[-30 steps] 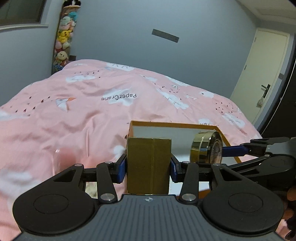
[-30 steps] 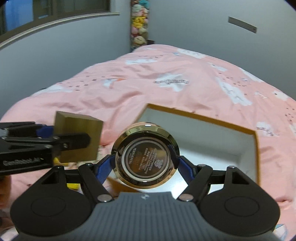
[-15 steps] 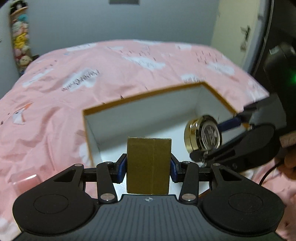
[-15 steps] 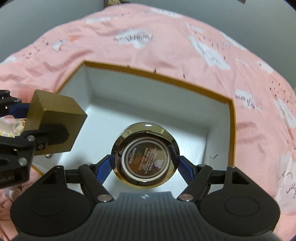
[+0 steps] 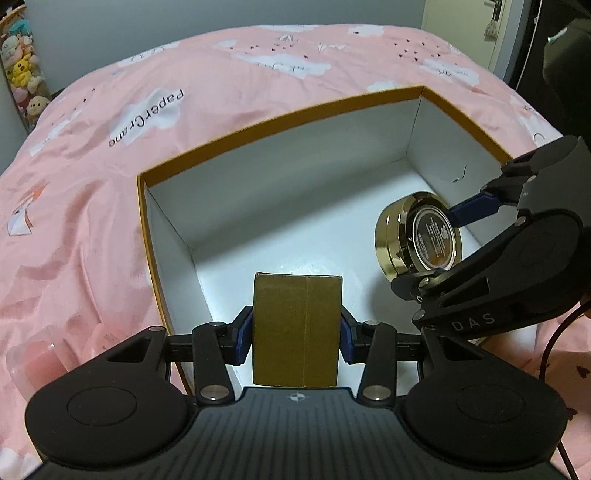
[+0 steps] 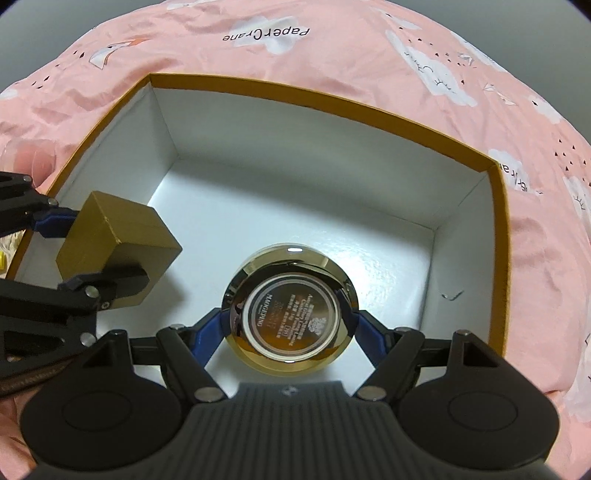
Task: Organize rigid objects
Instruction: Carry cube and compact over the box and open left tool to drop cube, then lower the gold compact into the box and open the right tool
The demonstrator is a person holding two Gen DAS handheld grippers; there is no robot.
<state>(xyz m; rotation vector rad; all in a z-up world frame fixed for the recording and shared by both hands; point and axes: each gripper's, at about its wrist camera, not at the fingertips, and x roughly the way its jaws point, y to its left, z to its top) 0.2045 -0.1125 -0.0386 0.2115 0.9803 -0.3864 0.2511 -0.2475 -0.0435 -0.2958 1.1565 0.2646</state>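
Note:
An open storage box [image 5: 280, 118] with an orange rim and white inside lies on the pink bed; it also shows in the right wrist view [image 6: 332, 99]. My left gripper [image 5: 296, 332] is shut on a small gold carton [image 5: 296, 328], held over the box's near left corner; the carton shows in the right wrist view [image 6: 114, 243]. My right gripper [image 6: 290, 323] is shut on a round gold compact [image 6: 290, 312], held inside the box above its floor. The compact shows at the right in the left wrist view [image 5: 417, 240].
The pink duvet [image 5: 184, 74] with white clouds surrounds the box. A clear plastic item [image 5: 33, 354] lies left of the box, also seen in the right wrist view [image 6: 33, 155]. Plush toys [image 5: 22, 74] stand at the far wall. A door [image 5: 461, 22] is at the far right.
Both grippers have moved forward and down over the box with their objects still held. The box now fills both views, and the compact sits lower inside it.

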